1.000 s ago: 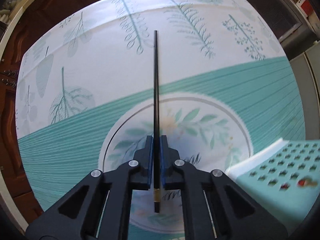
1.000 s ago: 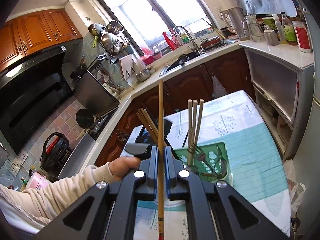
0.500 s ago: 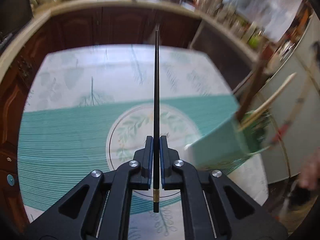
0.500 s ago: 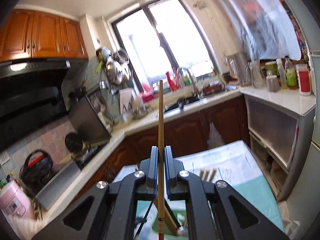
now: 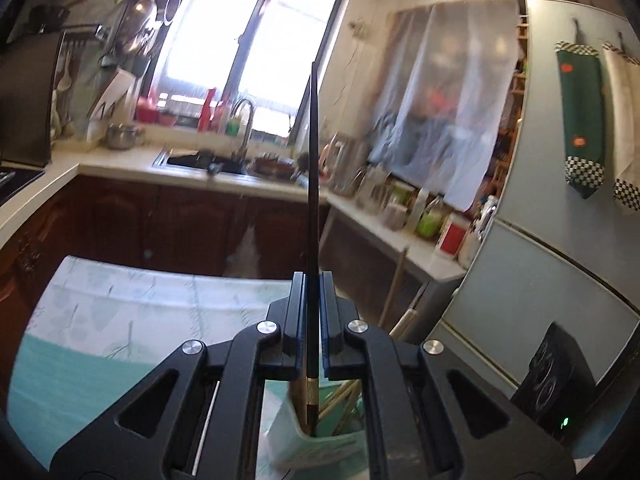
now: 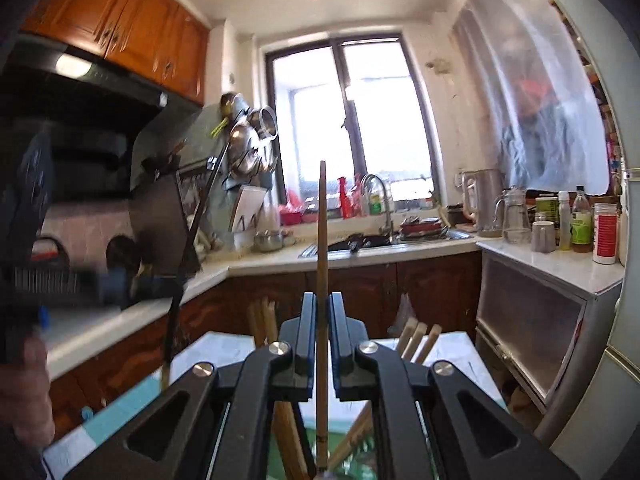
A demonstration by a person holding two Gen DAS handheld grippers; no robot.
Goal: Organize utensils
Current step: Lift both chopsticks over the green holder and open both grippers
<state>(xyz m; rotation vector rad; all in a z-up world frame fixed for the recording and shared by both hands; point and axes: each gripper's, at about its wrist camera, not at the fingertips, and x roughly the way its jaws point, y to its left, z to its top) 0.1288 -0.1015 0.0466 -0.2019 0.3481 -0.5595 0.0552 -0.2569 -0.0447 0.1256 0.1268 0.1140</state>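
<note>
My left gripper (image 5: 313, 280) is shut on a black chopstick (image 5: 312, 184) that points up toward the window. Its gold-banded thick end hangs just over a pale green utensil holder (image 5: 296, 440), where wooden chopsticks (image 5: 394, 288) lean. My right gripper (image 6: 322, 300) is shut on a brown wooden chopstick (image 6: 321, 264), also nearly level. Under it, the green holder (image 6: 360, 454) shows at the bottom edge with light chopsticks (image 6: 416, 340) and darker ones (image 6: 262, 320) standing in it. In the right wrist view, the blurred left gripper (image 6: 28, 240) holds the black chopstick (image 6: 188, 264) at the left.
The holder stands on a table with a leaf-print teal and white cloth (image 5: 120, 320). A grey fridge (image 5: 560, 248) and a black speaker (image 5: 556, 376) stand to the right. Counters with bottles (image 6: 580, 232) and a sink (image 6: 352, 244) run behind. A person's hand (image 6: 24, 400) is at the left.
My left gripper rose and tipped up from facing the tablecloth to facing the window, keeping the black chopstick. The right gripper rolled and shifted, so the holder dropped to the bottom of its view.
</note>
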